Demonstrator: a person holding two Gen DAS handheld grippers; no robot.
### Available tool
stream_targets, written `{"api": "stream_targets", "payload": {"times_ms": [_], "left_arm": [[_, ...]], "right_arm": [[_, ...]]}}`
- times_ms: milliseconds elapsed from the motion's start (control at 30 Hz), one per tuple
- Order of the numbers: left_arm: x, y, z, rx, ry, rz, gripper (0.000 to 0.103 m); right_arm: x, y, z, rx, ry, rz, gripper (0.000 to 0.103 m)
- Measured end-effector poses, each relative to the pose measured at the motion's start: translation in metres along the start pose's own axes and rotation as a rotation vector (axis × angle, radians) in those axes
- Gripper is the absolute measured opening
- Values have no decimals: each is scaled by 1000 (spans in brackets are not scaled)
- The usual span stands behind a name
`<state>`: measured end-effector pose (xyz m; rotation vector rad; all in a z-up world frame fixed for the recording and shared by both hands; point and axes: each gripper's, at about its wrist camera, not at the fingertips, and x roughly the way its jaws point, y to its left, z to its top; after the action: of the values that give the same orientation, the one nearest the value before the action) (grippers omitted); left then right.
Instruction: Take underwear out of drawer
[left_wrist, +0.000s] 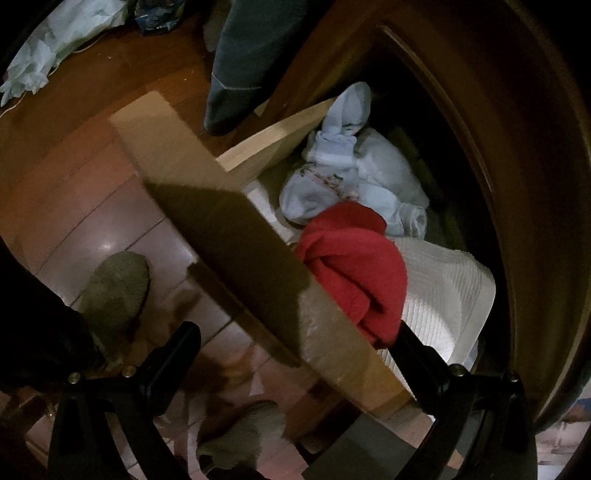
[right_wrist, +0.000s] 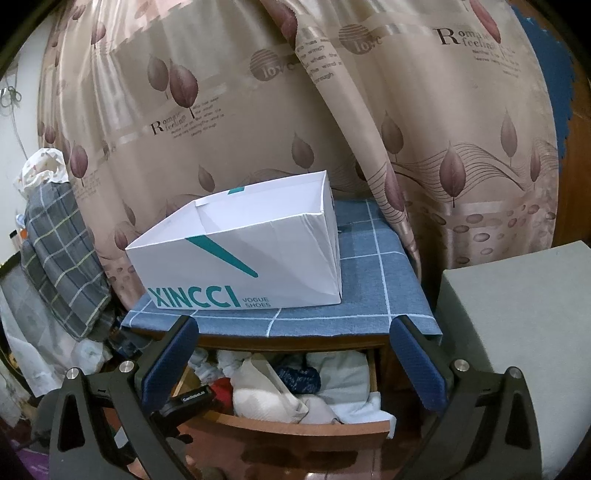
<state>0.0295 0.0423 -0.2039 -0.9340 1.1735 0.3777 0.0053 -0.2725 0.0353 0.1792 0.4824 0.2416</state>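
Observation:
The wooden drawer stands open and full of clothes. In the left wrist view it holds a red knit garment, pale blue rolled pieces and a white ribbed piece. My left gripper is open and straddles the drawer's front board, one finger outside and one inside by the red garment. The right wrist view shows the drawer from the front with a cream garment, a dark blue patterned piece and the red garment. Above the drawer, my right gripper is open and holds nothing.
A white shoebox sits on the blue checked cloth covering the cabinet top. A curtain hangs behind. A grey cushion is at the right, a checked pillow at the left. A person's slippered foot stands on the floor.

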Motion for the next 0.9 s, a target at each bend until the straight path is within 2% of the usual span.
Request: {"api": "stream_targets", "payload": {"times_ms": [367,900], "left_arm": [[0,3,-11,21,19,0,103],[1,9,-10,25,73,-18,103]], "right_arm": [[0,0,0,-8,1,-5,103],[0,1,0,-12,1,-9,103]]}}
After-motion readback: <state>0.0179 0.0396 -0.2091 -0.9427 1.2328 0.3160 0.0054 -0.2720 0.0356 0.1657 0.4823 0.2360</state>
